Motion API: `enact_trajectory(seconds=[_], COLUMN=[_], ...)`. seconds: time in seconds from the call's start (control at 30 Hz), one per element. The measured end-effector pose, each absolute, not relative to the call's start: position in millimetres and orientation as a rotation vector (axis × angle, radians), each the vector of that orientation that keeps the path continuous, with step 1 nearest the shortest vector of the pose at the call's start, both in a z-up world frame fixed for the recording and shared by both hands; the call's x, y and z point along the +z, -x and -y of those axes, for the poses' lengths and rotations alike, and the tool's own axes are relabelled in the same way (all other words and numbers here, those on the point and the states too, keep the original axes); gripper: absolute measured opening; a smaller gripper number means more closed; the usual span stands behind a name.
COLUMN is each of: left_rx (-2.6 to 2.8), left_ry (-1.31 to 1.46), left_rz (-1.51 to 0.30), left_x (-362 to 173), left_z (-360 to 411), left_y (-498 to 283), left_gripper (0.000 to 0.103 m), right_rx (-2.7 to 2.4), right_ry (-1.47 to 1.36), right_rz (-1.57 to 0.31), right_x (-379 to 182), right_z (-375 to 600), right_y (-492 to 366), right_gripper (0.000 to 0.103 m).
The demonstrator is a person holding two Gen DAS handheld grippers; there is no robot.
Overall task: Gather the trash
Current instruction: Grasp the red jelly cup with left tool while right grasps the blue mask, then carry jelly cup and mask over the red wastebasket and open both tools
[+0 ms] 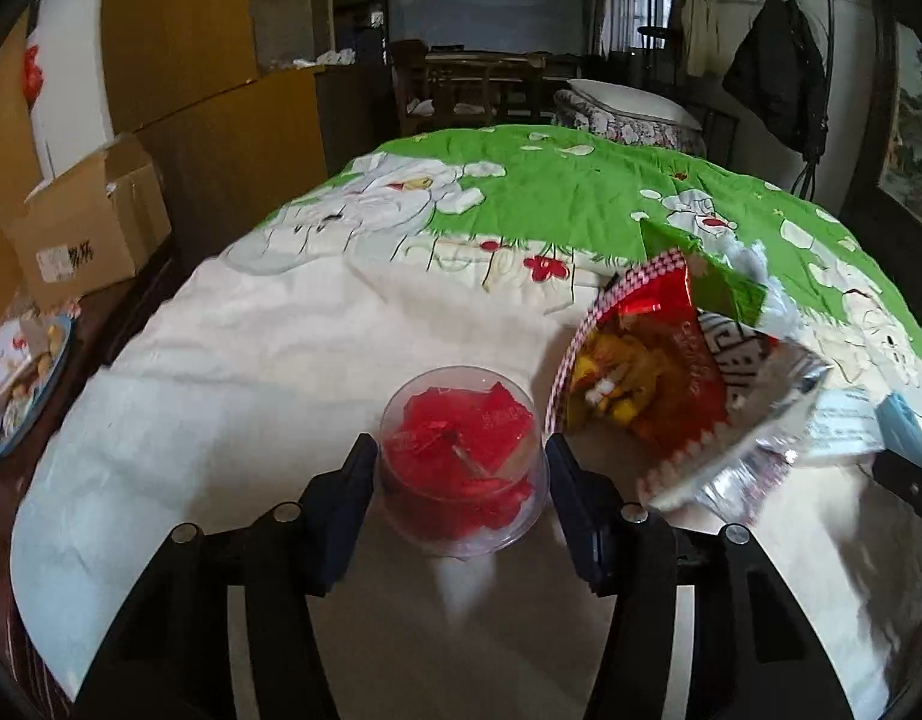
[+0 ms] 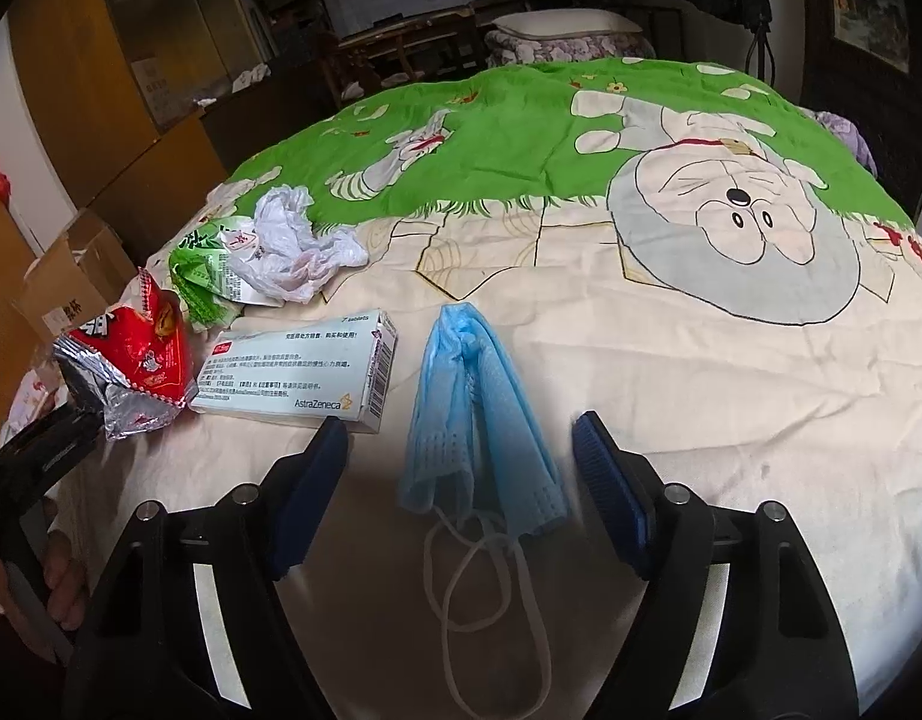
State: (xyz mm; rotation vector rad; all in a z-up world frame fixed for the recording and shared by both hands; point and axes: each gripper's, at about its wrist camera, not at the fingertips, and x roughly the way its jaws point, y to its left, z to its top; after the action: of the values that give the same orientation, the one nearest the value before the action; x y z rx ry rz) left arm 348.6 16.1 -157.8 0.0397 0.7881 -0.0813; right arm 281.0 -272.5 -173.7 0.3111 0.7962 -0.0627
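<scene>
Trash lies scattered on your bed's cartoon-print sheet. Biggest is the red snack bag, torn open, just right of your left hand-held gripper, with a green wrapper and a crumpled white plastic bag behind it. A white medicine box lies beside a blue face mask, which sits between your right hand-held gripper's spread fingers, untouched. Your left pads press on a clear plastic cup holding red wrappers.
</scene>
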Motion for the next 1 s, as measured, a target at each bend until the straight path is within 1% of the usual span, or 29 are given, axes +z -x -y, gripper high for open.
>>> enact_trajectory(seconds=[0.13,0.2,0.27,0.3,0.37,0.4,0.47,0.53,0.67,0.77,1.0], left_rx=[-0.068,-0.081,-0.073,-0.068,-0.070,-0.072,-0.068,-0.054,-0.033,-0.016,0.018], left_ry=[0.027,0.076,0.078,0.078,0.086,0.086,0.077,0.068,0.086,0.109,0.130], left_rz=[-0.812,-0.811,-0.808,-0.807,-0.800,-0.797,-0.791,-0.784,-0.773,-0.763,-0.711], left_x=[-161.2,-161.2,-161.4,-161.0,-158.5,-156.9,-154.6,-152.3,-148.5,-143.9,-125.0], left_z=[-32.4,-43.6,-48.4,-49.9,-54.2,-56.6,-61.0,-69.4,-91.0,-106.6,-128.1], left_y=[-330.7,-324.3,-322.6,-321.4,-315.7,-310.8,-301.1,-287.2,-263.2,-245.3,-206.6], left_gripper=[0.057,0.057,0.057,0.057,0.057,0.057,0.057,0.057,0.057,0.057,0.057], right_rx=[-0.059,-0.060,-0.071,-0.073,-0.087,-0.091,-0.103,-0.118,-0.129,-0.110,-0.036], right_ry=[-0.314,-0.311,-0.304,-0.303,-0.302,-0.305,-0.313,-0.322,-0.364,-0.398,-0.382], right_rz=[-0.794,-0.792,-0.786,-0.783,-0.781,-0.782,-0.782,-0.775,-0.755,-0.734,-0.697], right_x=[-172.9,-172.7,-172.0,-171.6,-171.2,-171.3,-171.3,-169.5,-163.7,-154.3,-127.2], right_z=[272.4,272.4,271.5,271.4,271.8,272.3,273.7,275.1,276.7,273.0,243.5], right_y=[-280.2,-280.2,-278.5,-277.9,-275.8,-275.3,-272.6,-268.3,-253.2,-236.5,-202.0], right_gripper=[0.075,0.071,0.059,0.055,0.043,0.040,0.032,0.027,0.024,0.023,0.023])
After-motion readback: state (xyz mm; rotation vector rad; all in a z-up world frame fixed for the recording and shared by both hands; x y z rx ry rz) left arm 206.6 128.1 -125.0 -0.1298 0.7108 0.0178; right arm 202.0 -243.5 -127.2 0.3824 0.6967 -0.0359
